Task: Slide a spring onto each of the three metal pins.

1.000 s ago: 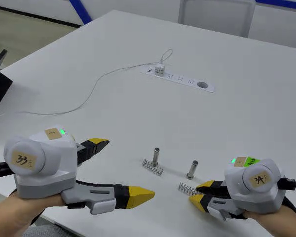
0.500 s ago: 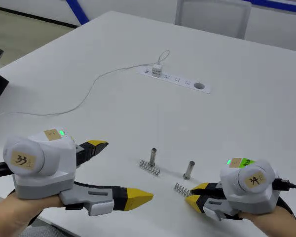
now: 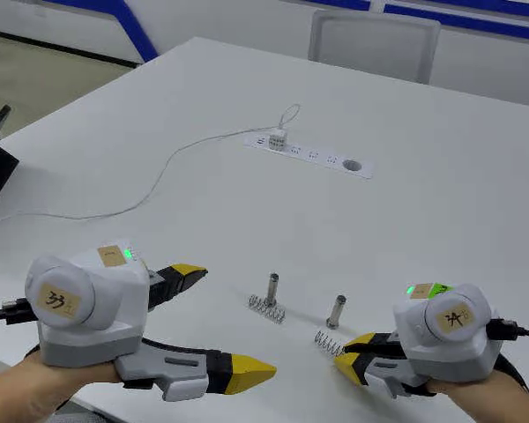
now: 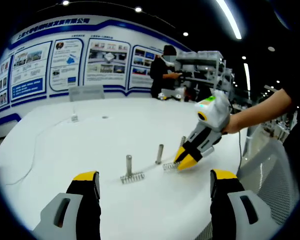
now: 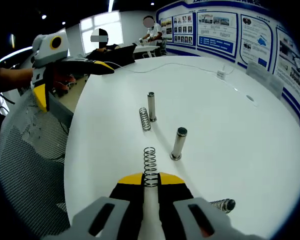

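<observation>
Gleaming white table, poster-lined wall

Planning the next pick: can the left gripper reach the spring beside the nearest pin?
Probably yes: the left gripper is open, with bare table between it and that spring; the right gripper sits at the other spring.

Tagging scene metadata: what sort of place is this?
Probably an office or showroom demo room: big white table with a power strip, poster boards along the wall, an office chair.
</observation>
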`<state>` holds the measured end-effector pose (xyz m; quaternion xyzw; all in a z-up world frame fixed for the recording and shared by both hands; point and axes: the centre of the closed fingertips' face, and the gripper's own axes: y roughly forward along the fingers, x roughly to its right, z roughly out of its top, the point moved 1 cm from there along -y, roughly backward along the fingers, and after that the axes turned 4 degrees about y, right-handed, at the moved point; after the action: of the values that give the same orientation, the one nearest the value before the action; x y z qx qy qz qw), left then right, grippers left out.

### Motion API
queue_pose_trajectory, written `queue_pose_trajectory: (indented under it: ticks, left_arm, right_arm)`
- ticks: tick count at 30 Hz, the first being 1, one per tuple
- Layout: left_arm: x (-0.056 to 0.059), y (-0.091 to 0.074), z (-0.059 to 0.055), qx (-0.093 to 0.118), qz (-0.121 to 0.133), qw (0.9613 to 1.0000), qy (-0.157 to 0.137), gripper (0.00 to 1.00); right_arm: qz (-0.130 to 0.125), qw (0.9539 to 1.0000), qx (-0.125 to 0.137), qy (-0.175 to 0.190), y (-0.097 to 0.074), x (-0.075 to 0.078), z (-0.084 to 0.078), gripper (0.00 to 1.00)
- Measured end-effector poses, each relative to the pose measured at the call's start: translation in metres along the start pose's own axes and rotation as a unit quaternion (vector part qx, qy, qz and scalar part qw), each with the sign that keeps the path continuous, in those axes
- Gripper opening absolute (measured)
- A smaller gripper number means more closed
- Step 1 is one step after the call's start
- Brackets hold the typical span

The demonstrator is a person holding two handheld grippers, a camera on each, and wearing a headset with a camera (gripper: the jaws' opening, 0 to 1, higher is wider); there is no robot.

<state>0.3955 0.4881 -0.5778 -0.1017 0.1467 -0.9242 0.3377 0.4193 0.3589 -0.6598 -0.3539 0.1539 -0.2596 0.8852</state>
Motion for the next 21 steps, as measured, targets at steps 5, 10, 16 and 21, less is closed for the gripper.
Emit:
queue_pose_trajectory:
  ticks: [5, 10, 16, 21]
  left_arm:
    - [-0.002, -0.001, 0.002, 0.003, 0.003, 1.0, -0.001, 0.9]
    - [0.002, 0.004, 0.014, 0.012, -0.004, 0.9998, 0.013, 0.87]
    - [0.01, 0.01, 0.031, 0.018, -0.022, 0.999, 0.034, 0.83]
    - [0.015, 0.013, 0.035, 0.003, -0.037, 0.9973, 0.063, 0.8]
  right_arm:
    - [-0.01, 0.9997, 0.012, -0.02, -0.014, 0.001, 0.006, 0.11]
    - [-0.006, 0.9988, 0.029, -0.039, -0.029, -0.005, 0.019, 0.11]
    - [-0.006, 0.9956, 0.039, -0.085, -0.044, -0.011, 0.035, 0.11]
    - [0.002, 0.9945, 0.056, -0.089, -0.054, -0.017, 0.049, 0.11]
